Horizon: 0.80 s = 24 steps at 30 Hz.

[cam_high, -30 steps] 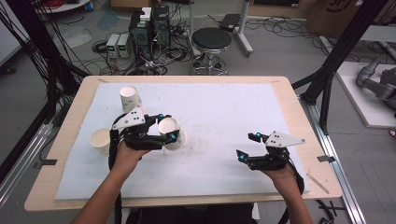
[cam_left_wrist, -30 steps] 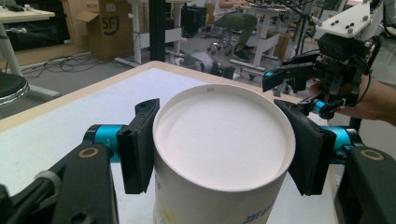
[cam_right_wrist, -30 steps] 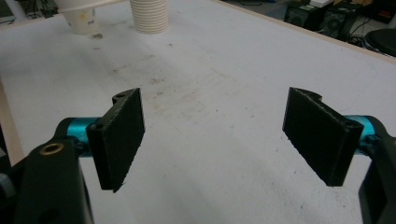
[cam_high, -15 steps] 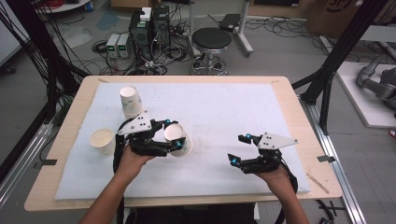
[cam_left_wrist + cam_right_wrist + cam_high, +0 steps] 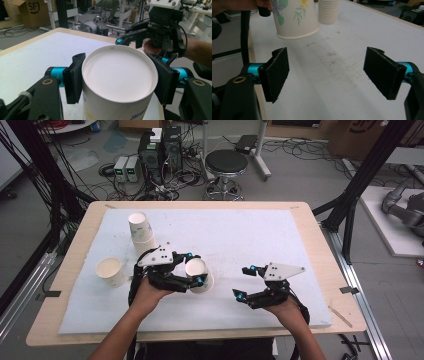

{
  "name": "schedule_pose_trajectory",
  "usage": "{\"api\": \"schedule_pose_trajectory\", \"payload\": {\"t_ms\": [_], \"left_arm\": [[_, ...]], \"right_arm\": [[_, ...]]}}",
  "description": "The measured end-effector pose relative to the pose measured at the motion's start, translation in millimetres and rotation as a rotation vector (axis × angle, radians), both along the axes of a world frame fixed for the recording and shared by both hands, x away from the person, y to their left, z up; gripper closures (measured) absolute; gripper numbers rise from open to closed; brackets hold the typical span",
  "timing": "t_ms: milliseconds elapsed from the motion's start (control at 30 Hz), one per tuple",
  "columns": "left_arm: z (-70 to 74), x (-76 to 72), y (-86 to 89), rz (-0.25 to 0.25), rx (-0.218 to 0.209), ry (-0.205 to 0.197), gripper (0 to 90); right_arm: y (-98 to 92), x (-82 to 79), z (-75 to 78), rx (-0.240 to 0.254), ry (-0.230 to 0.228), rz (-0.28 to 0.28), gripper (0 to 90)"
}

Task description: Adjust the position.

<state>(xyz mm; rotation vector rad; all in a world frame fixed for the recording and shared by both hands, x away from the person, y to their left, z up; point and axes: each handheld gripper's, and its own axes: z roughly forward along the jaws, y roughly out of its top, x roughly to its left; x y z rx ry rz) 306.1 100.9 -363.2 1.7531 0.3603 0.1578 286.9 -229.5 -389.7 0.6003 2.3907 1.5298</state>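
My left gripper (image 5: 195, 268) is shut on a white paper cup (image 5: 198, 275) near the middle of the white mat. In the left gripper view the cup's (image 5: 117, 72) round closed end faces the camera, with both black pads (image 5: 73, 77) pressed on its wall. In the right gripper view the same flower-printed cup (image 5: 294, 17) hangs mouth down above the mat, ahead and to the left. My right gripper (image 5: 243, 281) stands open a short way to the cup's right, pointing at it. Nothing is between its jaws (image 5: 327, 72).
A stack of upturned paper cups (image 5: 140, 227) (image 5: 328, 11) stands at the mat's back left. A single cup (image 5: 110, 270) stands near the left edge. The white mat (image 5: 240, 235) covers most of the wooden table (image 5: 310, 215). A stool (image 5: 226, 162) stands behind it.
The left gripper has carried the cup to the right and slightly toward the person. The right gripper has moved left toward it, so the gap between them has narrowed.
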Motion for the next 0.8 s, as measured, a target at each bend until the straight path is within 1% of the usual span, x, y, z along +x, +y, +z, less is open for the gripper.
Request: {"api": "schedule_pose_trajectory", "payload": {"t_ms": [33, 267, 300, 333, 500, 567, 800], "left_arm": [[-0.3, -0.3, -1.5, -0.005, 0.002, 0.002, 35.0], [-2.2, -0.9, -10.8, -0.032, 0.011, 0.009, 35.0], [-2.3, -0.9, -11.6, -0.033, 0.01, 0.009, 35.0], [-2.5, -1.0, -12.5, -0.035, 0.01, 0.011, 35.0], [-2.8, -0.9, -15.6, -0.045, 0.015, 0.011, 35.0], [-2.6, -1.0, -16.7, -0.05, 0.017, 0.011, 35.0], [-3.1, -1.4, -19.9, -0.066, 0.016, 0.018, 35.0]], "right_arm": [[2.5, -0.7, 0.0, 0.003, 0.02, 0.018, 21.2], [13.2, 1.1, -0.2, 0.007, 0.027, 0.06, 21.2], [14.7, 0.8, -0.2, 0.011, 0.035, 0.071, 21.2], [15.5, 1.8, -0.2, 0.011, 0.022, 0.072, 21.2], [20.3, 2.5, -0.1, 0.012, 0.024, 0.086, 21.2], [21.6, 3.5, -0.3, 0.013, 0.017, 0.092, 21.2], [26.9, 4.1, -1.3, 0.012, 0.029, 0.118, 21.2]]}}
